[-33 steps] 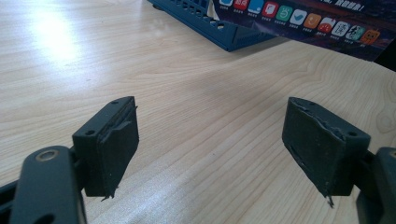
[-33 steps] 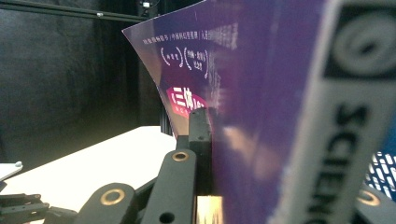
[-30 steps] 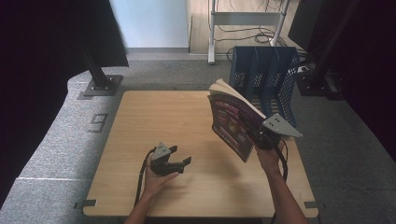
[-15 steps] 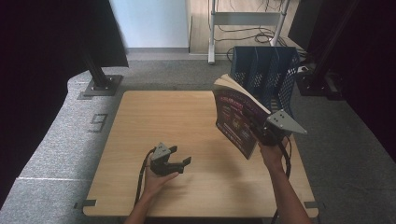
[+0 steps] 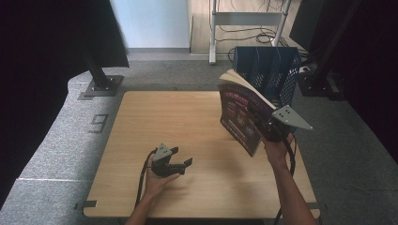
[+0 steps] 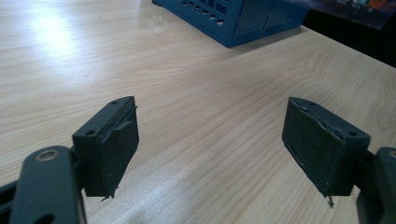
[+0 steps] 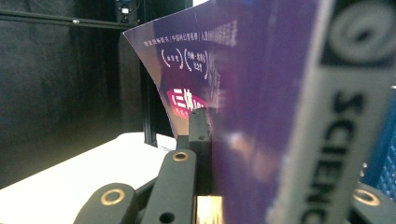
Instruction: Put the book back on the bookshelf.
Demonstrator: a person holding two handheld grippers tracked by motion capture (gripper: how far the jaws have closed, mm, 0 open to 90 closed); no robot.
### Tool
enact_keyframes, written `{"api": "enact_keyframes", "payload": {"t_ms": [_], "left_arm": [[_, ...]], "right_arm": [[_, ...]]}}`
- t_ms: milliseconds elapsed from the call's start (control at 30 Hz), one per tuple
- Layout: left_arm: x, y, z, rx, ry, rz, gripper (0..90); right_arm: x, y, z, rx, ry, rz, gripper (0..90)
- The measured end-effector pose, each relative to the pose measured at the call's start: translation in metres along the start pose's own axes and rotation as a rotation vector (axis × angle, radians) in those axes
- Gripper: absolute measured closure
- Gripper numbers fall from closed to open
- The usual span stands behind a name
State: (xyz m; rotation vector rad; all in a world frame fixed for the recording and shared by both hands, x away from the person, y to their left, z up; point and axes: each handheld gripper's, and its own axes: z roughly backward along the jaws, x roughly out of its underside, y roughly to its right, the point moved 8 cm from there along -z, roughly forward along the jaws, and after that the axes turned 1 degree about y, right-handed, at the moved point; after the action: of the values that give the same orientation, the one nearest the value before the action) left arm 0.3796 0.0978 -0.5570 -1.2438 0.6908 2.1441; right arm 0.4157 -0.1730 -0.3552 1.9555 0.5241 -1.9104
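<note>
A purple-covered book (image 5: 238, 114) hangs upright and tilted above the right side of the wooden table (image 5: 187, 117). My right gripper (image 5: 263, 127) is shut on its lower edge near the spine. In the right gripper view the book (image 7: 261, 93) stands between the jaws of the right gripper (image 7: 261, 154), one black finger (image 7: 200, 135) flat against the cover. My left gripper (image 5: 184, 156) rests low on the table's front left with a hand around it. It is open, and in the left gripper view only bare wood lies between the jaws of the left gripper (image 6: 224, 144).
A blue mesh file rack (image 5: 267, 70) stands at the table's far right corner, just behind the book; the rack (image 6: 233, 18) also appears in the left gripper view. Dark curtains, stand bases and grey carpet surround the table.
The right gripper has edged slightly up and to the right with the book, closer to the blue rack. The left gripper has stayed where it was.
</note>
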Motion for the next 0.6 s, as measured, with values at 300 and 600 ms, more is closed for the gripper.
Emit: {"api": "enact_keyframes", "payload": {"t_ms": [300, 600], "left_arm": [[0.000, -0.001, 0.001, -0.002, 0.002, 0.003, 18.8], [-0.001, 0.000, 0.003, 0.000, 0.006, 0.005, 18.8]], "right_arm": [[-0.012, 0.012, -0.006, 0.035, -0.003, -0.001, 81.7], [-0.015, 0.021, -0.010, 0.063, -0.010, 0.003, 81.7]]}}
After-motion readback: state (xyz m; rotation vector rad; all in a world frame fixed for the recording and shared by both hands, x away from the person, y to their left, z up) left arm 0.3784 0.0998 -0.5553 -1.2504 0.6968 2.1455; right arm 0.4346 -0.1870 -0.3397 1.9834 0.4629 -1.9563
